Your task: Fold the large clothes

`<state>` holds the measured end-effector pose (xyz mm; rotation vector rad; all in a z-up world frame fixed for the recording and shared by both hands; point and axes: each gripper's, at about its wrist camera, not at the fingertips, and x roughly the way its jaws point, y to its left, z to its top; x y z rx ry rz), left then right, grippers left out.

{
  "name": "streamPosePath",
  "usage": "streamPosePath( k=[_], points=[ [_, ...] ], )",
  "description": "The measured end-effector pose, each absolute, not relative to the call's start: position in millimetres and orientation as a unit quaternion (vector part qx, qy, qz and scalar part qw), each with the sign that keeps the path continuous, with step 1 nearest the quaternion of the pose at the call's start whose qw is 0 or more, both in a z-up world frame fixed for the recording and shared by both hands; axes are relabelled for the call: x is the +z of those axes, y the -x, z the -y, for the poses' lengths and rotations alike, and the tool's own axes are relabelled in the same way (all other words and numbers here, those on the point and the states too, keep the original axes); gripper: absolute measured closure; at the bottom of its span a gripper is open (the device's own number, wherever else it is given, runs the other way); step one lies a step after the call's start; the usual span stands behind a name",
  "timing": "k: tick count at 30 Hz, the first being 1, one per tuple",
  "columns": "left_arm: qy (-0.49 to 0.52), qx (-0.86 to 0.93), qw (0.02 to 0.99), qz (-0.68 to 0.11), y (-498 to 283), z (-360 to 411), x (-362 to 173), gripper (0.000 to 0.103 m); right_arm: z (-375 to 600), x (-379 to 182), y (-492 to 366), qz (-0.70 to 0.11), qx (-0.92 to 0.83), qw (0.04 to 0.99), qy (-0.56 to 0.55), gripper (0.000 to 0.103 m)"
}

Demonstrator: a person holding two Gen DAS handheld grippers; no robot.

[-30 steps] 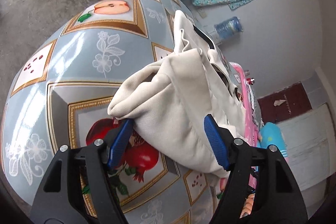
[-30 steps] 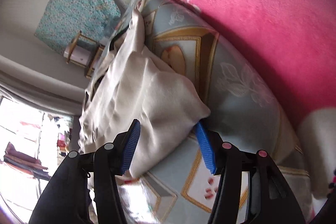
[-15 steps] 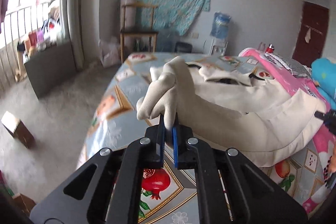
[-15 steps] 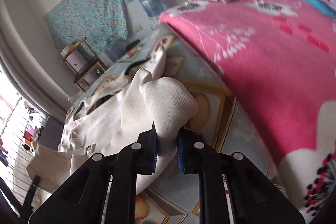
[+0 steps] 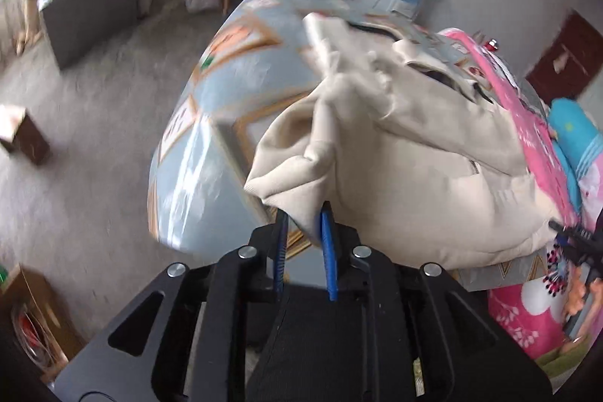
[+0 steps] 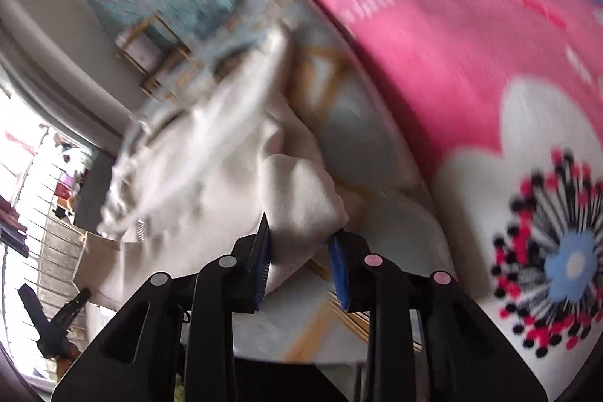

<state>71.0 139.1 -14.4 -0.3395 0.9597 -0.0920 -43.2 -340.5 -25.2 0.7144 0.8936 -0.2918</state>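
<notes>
A: So, where is the cream garment (image 5: 407,153) just now?

B: In the left wrist view it lies heaped on the table (image 5: 211,153) with the glossy fruit-print cover, filling the middle and stretching out toward two o'clock, up against the pink blanket (image 5: 527,123).

A: And the left gripper (image 5: 304,213)?

B: At six o'clock. A corner fold of the garment hangs between its blue pads (image 5: 327,243); the jaws have just been opening, but cloth is still pinched there.

A: The right gripper (image 6: 301,234)?

B: Much the same in its own view, which is blurred. A thick bunch of the garment sits between its pads, gripped, and those jaws have just been opening too. The rest of the cloth trails off toward ten o'clock.

A: What is beside it?

B: The blanket fills everything from one to four o'clock, with a large flower (image 6: 565,262) printed at three.
</notes>
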Motion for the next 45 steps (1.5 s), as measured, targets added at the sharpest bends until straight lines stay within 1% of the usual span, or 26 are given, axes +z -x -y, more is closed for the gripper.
streamPosePath(
  k=[1,2,3,5,8,9,10,11,12,15,19,21,22,23,24,25,26,27,29,32,35,37,40,42,45],
  points=[
    [0.164,-0.029,0.877,-0.451,-66.1,-144.5,-14.9,0.083,342.5,-21.6,49.9,-0.412,-0.138,0.834,-0.339,0.069],
    [0.152,-0.005,0.886,-0.437,-61.1,-148.6,-11.0,0.082,342.1,-16.4,54.7,-0.404,-0.143,0.840,-0.333,0.067],
    [0.145,0.004,0.894,-0.424,-58.0,-152.7,-6.5,0.080,339.2,-3.6,60.2,-0.388,-0.166,0.853,-0.307,0.065],
    [0.147,0.004,0.904,-0.401,-54.7,-157.9,4.3,0.079,332.1,15.9,61.5,-0.370,-0.195,0.869,-0.263,0.058],
    [0.114,-0.032,0.913,-0.389,-61.0,-139.3,18.3,0.079,315.7,35.4,47.7,-0.359,-0.167,0.886,-0.241,0.058],
    [0.097,-0.044,0.915,-0.389,-64.0,-127.8,22.3,0.077,306.2,38.9,38.6,-0.362,-0.150,0.891,-0.231,0.058],
    [0.086,-0.057,0.915,-0.390,-70.7,-111.1,24.9,0.074,294.7,40.0,28.9,-0.367,-0.129,0.894,-0.223,0.057],
    [0.074,-0.082,0.912,-0.396,-77.6,-96.8,24.7,0.064,279.1,38.6,14.5,-0.378,-0.095,0.895,-0.219,0.057],
    [0.061,-0.104,0.907,-0.404,-83.2,-82.2,22.2,0.058,263.0,34.3,2.6,-0.390,-0.061,0.893,-0.217,0.057],
    [0.000,-0.124,0.898,-0.422,-98.5,-40.7,10.4,0.058,211.0,14.6,-34.3,-0.431,0.019,0.881,-0.193,0.057],
    [-0.050,-0.115,0.892,-0.434,-115.9,-12.3,-13.6,0.058,160.8,-10.2,-68.0,-0.476,0.052,0.868,-0.130,0.057],
    [-0.073,-0.105,0.891,-0.436,-121.9,-4.8,-25.6,0.063,144.7,-22.9,-81.3,-0.501,0.052,0.858,-0.101,0.057],
    [-0.078,-0.106,0.895,-0.426,-121.0,-3.6,-26.2,0.068,139.7,-27.7,-84.9,-0.513,0.048,0.853,-0.088,0.058],
    [-0.083,-0.112,0.896,-0.423,-119.8,-1.5,-26.6,0.078,136.3,-32.2,-87.8,-0.518,0.037,0.852,-0.071,0.064],
    [-0.085,-0.117,0.896,-0.419,-119.1,0.1,-26.9,0.093,131.0,-34.8,-87.0,-0.523,0.033,0.850,-0.061,0.081],
    [-0.090,-0.116,0.897,-0.417,-118.7,1.2,-26.5,0.098,129.8,-36.1,-86.8,-0.523,0.030,0.850,-0.055,0.087],
    [-0.102,-0.113,0.898,-0.412,-117.6,3.2,-26.7,0.100,128.8,-33.7,-84.9,-0.520,0.033,0.852,-0.054,0.096],
    [-0.111,-0.111,0.899,-0.408,-116.0,4.3,-25.6,0.101,127.6,-29.6,-83.9,-0.517,0.030,0.854,-0.050,0.098],
    [-0.125,-0.106,0.909,-0.383,-107.5,5.9,-13.6,0.102,122.2,-14.5,-82.6,-0.498,0.019,0.866,-0.034,0.099],
    [-0.139,-0.093,0.928,-0.333,-97.0,5.7,17.8,0.102,121.1,13.4,-80.0,-0.467,0.010,0.884,-0.027,0.099],
    [-0.126,-0.092,0.935,-0.320,-105.8,1.8,31.3,0.102,123.9,21.9,-90.4,-0.451,-0.003,0.892,-0.024,0.099],
    [-0.131,-0.086,0.930,-0.331,-119.7,4.2,21.9,0.102,126.3,11.9,-102.9,-0.455,-0.009,0.890,-0.026,0.099],
    [-0.148,-0.085,0.916,-0.364,-137.4,11.4,-7.5,0.101,129.6,-20.9,-124.5,-0.475,-0.036,0.879,-0.006,0.101],
    [-0.167,-0.083,0.906,-0.380,-139.5,17.1,-26.7,0.101,135.5,-40.7,-132.0,-0.491,-0.037,0.870,-0.019,0.101],
    [-0.189,-0.076,0.907,-0.369,-133.0,21.5,-33.4,0.101,149.5,-28.4,-123.5,-0.476,-0.033,0.878,-0.044,0.101]
  ],
)
